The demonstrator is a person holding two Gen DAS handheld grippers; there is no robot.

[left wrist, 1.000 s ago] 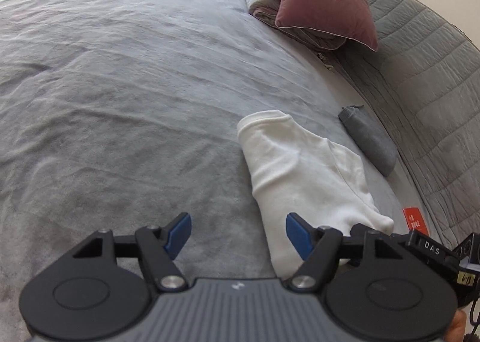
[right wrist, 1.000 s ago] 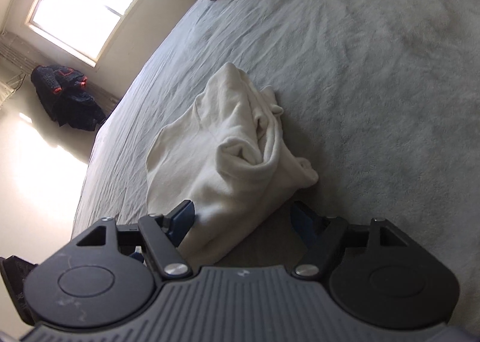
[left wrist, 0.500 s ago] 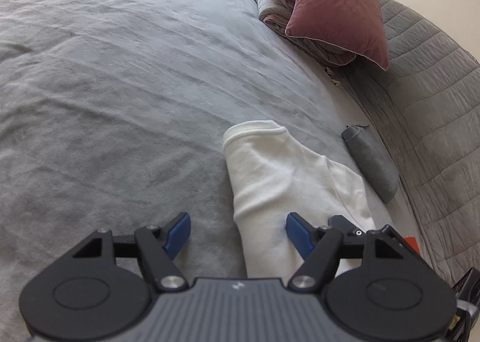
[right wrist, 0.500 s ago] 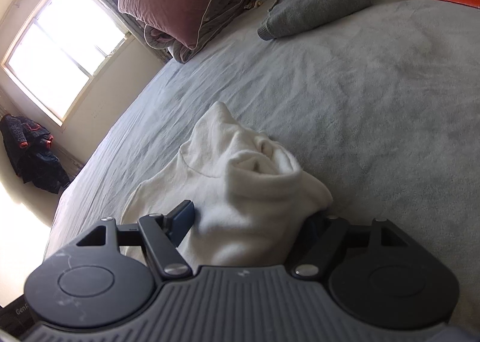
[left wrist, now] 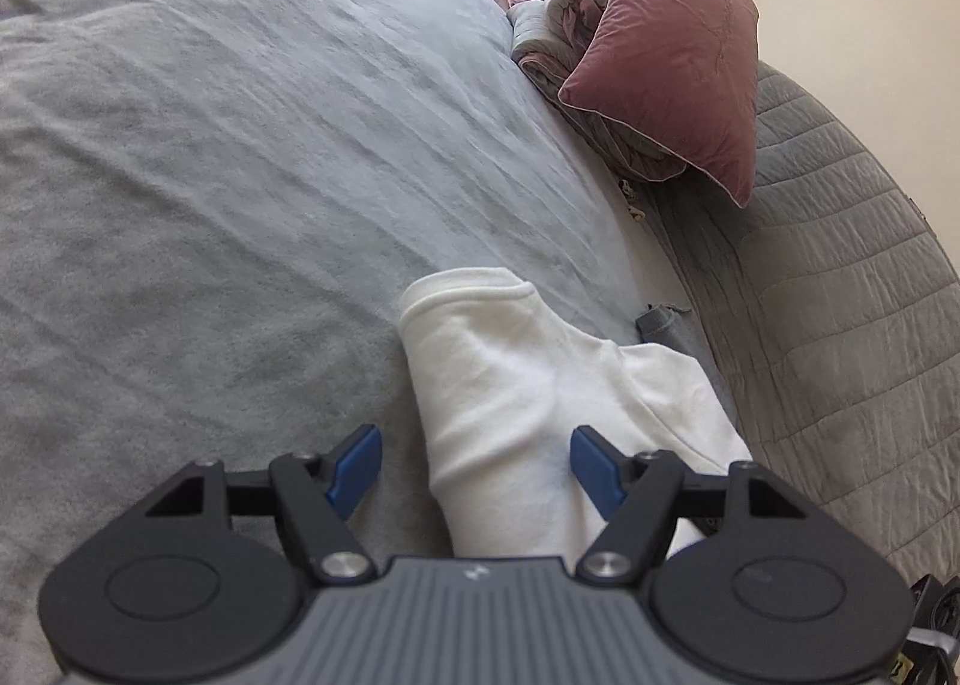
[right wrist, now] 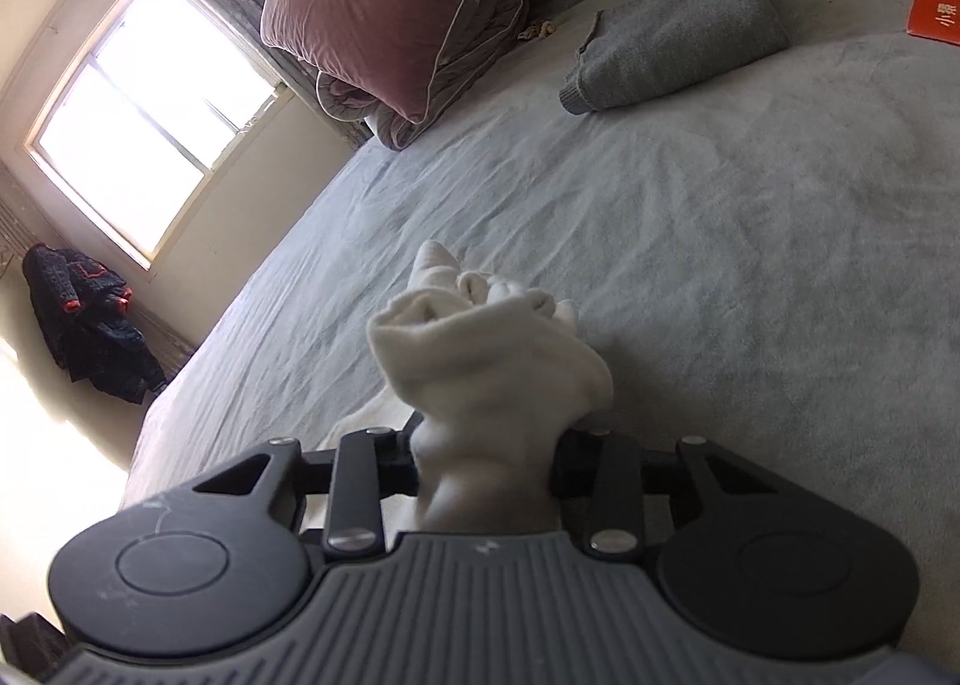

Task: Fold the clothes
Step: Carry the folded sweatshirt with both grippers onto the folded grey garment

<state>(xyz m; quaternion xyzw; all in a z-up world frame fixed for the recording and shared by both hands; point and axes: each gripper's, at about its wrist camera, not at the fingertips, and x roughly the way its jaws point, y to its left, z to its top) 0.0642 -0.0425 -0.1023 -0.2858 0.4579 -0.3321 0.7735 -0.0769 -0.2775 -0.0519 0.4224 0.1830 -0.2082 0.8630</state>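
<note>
A white sweatshirt [left wrist: 528,403] lies on the grey bed cover [left wrist: 210,175], its ribbed hem edge at the far end. My left gripper [left wrist: 477,466] is open, and the near part of the white cloth lies between its blue fingertips [left wrist: 357,466], apart from both pads. In the right wrist view my right gripper [right wrist: 486,445] is shut on a bunched fold of the white sweatshirt [right wrist: 492,361]. That fold stands up in front of the camera and hides the fingertips.
A dusty pink pillow [left wrist: 678,78] leans on rolled bedding at the head of the bed. A folded grey garment [right wrist: 678,36] and an orange card [right wrist: 936,3] lie on the cover. A window [right wrist: 144,108] and a dark jacket [right wrist: 84,319] are to the left.
My right gripper has closed on the white cloth and drawn it into a bunch. My left gripper has slid over the sweatshirt's near part, still open.
</note>
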